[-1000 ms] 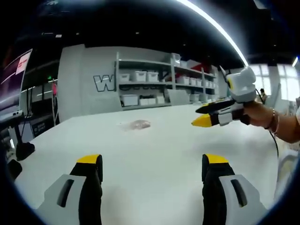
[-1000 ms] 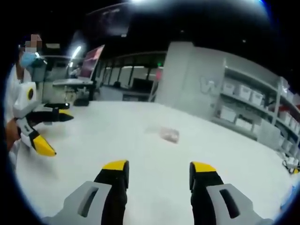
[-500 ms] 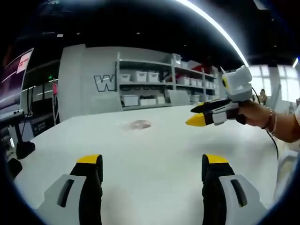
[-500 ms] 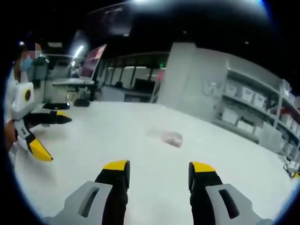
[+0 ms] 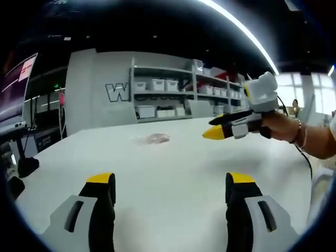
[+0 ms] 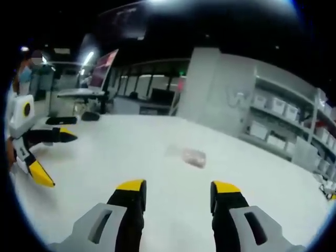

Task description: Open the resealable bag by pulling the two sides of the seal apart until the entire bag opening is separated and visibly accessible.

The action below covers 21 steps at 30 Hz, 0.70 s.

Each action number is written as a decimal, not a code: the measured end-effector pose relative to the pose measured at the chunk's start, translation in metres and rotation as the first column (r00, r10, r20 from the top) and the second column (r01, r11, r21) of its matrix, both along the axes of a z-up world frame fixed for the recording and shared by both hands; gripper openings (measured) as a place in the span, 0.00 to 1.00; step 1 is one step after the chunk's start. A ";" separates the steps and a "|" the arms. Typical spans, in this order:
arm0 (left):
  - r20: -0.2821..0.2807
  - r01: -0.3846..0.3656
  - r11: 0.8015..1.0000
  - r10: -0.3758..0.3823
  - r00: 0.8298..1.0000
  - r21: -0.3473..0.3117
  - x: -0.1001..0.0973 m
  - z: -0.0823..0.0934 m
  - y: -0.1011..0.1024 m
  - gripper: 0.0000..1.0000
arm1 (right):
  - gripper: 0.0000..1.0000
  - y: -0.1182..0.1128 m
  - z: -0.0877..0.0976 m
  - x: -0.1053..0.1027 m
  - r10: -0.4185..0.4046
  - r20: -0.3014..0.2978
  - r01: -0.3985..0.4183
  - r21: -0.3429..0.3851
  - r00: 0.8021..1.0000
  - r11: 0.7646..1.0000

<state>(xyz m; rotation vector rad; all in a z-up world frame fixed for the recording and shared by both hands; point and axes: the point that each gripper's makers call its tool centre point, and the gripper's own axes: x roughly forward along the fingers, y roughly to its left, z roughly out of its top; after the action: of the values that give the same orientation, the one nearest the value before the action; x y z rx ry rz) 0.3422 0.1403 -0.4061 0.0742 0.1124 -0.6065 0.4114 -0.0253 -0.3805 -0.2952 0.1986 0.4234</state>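
The resealable bag [image 5: 156,138] [image 6: 190,155] lies flat on the white bench [image 5: 173,168] [image 6: 131,152], well ahead of both tools and touched by neither; its contents are a blurred pinkish patch, too small to make out. The left hand-held gripper [image 5: 166,186] [image 6: 50,157] has its jaws spread apart, empty. The right hand-held gripper [image 6: 177,191] [image 5: 212,128] is likewise wide apart and empty. Shelves [image 5: 173,94] of white bins line the far wall.

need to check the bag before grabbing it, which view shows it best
The right gripper view: the bag lies nearer there, straight ahead of the open jaws on the table, its clear film and pinkish contents visible. In the left gripper view the bag is a small, faint smudge farther off.
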 end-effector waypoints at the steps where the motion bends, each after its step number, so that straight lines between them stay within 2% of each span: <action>1: -0.001 0.000 1.000 0.000 1.000 0.001 0.000 0.000 0.000 0.85 | 0.48 0.000 0.000 0.001 0.000 0.000 0.000 0.000 1.000 1.000; 21: -0.007 -0.004 1.000 0.004 1.000 0.009 0.002 0.000 0.000 0.85 | 0.45 0.005 0.000 0.019 0.015 -0.006 -0.015 -0.005 1.000 1.000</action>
<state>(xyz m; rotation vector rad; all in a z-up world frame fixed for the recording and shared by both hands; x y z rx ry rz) 0.3444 0.1407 -0.4060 0.0807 0.1221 -0.6023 0.4305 -0.0203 -0.3802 -0.3008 0.2030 0.4382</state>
